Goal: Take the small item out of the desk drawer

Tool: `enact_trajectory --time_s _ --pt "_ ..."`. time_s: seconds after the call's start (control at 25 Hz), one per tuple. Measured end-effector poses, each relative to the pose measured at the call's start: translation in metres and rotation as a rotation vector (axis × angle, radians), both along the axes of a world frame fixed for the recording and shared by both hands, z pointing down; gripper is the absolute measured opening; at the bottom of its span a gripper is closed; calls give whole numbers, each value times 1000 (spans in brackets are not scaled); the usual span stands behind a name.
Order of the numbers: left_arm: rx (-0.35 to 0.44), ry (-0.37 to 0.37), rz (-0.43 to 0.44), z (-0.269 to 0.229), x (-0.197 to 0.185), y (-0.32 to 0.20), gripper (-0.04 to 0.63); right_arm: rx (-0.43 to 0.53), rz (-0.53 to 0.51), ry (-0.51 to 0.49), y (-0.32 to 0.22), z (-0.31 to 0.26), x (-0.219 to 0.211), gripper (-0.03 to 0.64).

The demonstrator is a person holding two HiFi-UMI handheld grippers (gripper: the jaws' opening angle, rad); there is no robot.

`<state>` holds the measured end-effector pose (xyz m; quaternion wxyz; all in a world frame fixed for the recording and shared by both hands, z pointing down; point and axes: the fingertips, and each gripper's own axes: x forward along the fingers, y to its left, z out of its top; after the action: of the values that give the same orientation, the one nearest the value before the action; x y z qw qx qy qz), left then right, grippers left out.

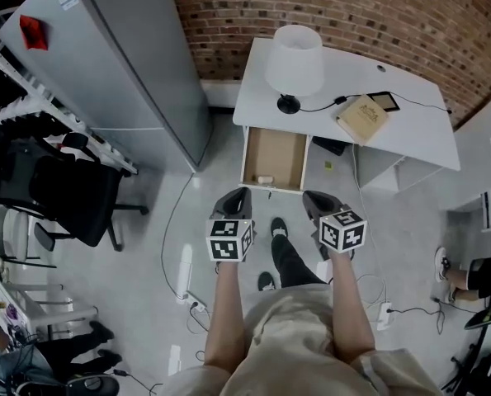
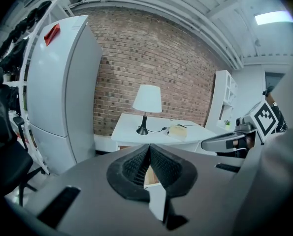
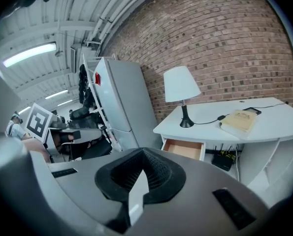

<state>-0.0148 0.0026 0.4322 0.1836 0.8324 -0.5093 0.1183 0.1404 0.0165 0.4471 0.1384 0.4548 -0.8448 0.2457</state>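
The drawer of the white desk is standing open, and the small item is lying inside it, near the front edge. The left gripper and the right gripper are hovering just before the drawer, well apart from the item. The jaws of the 2 are pressing together, holding nothing.

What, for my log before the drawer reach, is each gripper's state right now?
Left gripper: closed, holding nothing.
Right gripper: closed, holding nothing.
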Motion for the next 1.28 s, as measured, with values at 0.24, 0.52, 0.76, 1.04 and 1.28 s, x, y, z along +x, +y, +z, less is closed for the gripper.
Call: enact_trajectory --time_s 0.24,0.52,0.76,1.04,1.28 --pt "-36 -21 -17 14 -12 -38 17 -10 -91 7 -57 3 -38 23" --pt "-103 -32 -37 40 -19 -89 17 -77 -160 23 -112 31 -52 23" --pt "-159 -12 -91 64 -22 -133 17 -90 -288 110 -147 56 -66 23" --pt "-246 -24 -123 107 -20 -155 17 -153 -376 120 -185 96 -68 23" --pt "-293 -38 -161 146 -21 -171 17 -202 -508 166 -208 147 -71 23"
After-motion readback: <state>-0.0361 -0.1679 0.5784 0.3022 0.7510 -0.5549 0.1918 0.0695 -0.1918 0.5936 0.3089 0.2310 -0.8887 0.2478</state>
